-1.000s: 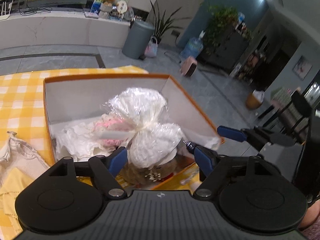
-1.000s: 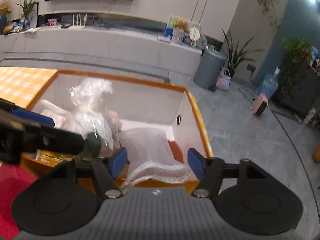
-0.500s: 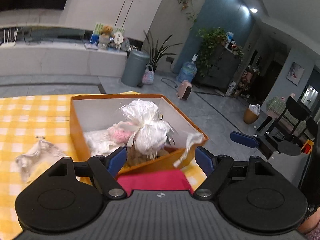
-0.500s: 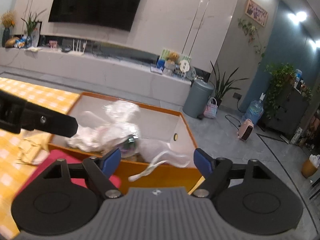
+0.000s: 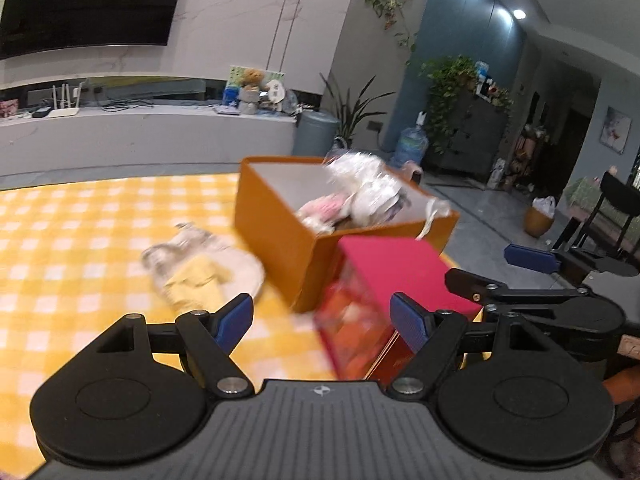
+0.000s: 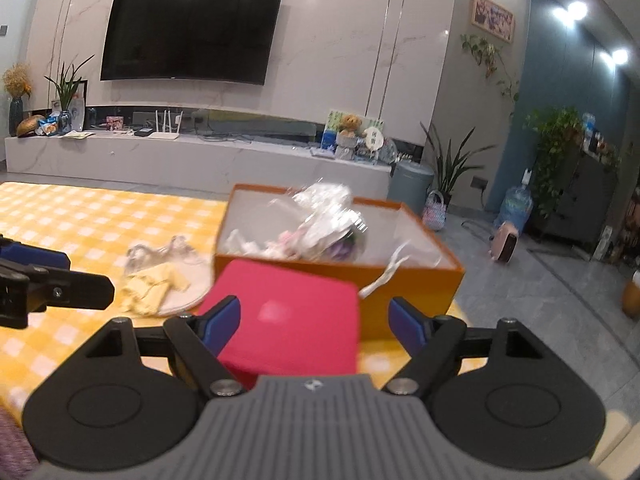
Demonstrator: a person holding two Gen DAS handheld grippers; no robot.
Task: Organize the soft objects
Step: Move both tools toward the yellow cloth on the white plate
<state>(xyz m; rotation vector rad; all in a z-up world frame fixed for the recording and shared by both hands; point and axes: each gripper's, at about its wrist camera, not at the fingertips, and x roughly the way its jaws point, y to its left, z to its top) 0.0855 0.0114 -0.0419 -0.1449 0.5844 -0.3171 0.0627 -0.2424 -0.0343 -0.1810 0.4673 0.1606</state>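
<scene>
An orange box point(image 5: 276, 236) point(image 6: 416, 280) stands on the yellow checked tablecloth point(image 5: 80, 232) near the table's far right corner. It holds a clear-wrapped white bundle point(image 5: 368, 192) point(image 6: 328, 216), a pink soft item point(image 5: 320, 208) and white cloth. A yellow and white cloth in a clear bag point(image 5: 200, 268) point(image 6: 160, 284) lies left of the box. My left gripper point(image 5: 322, 316) is open and empty, pulled back from the box. My right gripper point(image 6: 316, 320) is open and empty. A white strap point(image 6: 388, 272) hangs over the box's front wall.
A red box point(image 5: 400, 272) point(image 6: 292, 316) stands in front of the orange box, close under both grippers. The table's right edge lies just past the boxes, with grey floor point(image 6: 520, 280) beyond. A TV wall and low shelf point(image 6: 200, 148) are behind.
Both grippers have drawn back and up from the orange box. The wrapped bundle and the white bag stay in the box. The red box and more tablecloth have come into view.
</scene>
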